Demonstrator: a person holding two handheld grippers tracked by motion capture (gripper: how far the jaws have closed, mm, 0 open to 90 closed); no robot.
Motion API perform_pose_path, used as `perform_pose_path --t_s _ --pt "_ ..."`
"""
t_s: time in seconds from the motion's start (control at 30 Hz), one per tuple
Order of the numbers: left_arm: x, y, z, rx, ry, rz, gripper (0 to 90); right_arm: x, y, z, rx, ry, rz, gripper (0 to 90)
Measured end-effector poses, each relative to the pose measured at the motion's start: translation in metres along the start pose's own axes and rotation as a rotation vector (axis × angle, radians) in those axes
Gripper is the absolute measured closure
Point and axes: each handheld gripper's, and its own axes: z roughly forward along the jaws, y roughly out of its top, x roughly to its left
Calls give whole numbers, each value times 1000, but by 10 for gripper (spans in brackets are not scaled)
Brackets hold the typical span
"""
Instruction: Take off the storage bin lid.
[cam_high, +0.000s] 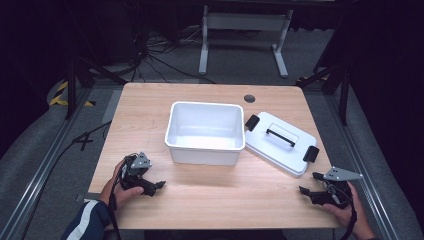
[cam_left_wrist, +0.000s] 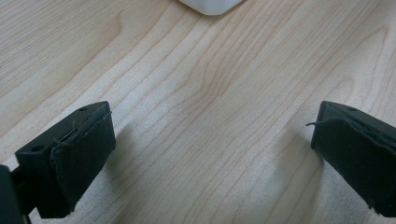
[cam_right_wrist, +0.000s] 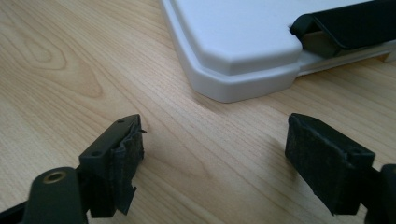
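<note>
White plastic tub (cam_high: 205, 131) sits open at mid-table, its matching lid (cam_high: 280, 141) lying flat just to its right, near corner touching or almost touching the tub wall, hard to tell. Lid has a black handle (cam_high: 280, 136) on top and a black clip at each end. Right gripper (cam_high: 309, 182) rests low on the wooden table (cam_high: 225, 200) near the lid's front corner, jaws spread wide, nothing between them; in the right gripper view the lid corner (cam_right_wrist: 243, 79) sits just ahead of the pads. Left gripper (cam_high: 159, 184) is on the table in front of the tub's left corner, jaws wide too, empty; the left gripper view catches the tub corner (cam_left_wrist: 210, 5) at the top edge. Likely job is putting the lid on the tub. Risks: lid edge is thin and smooth, so a pinch on the rim corner may slip or tip the lid as it lifts. Grabbing by the handle needs a climb over the near clip (cam_high: 310, 153), which could snag. Pushing the lid sideways could shove the light tub, since the left gripper is not bracing it. Lid set down skewed would leave the clips off the rim.
</note>
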Motion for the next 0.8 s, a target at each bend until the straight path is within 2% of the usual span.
perform_pose_path --t_s 0.8 --pt "1 0 0 1 -5 8 1 0 0 0 3 -12 12 179"
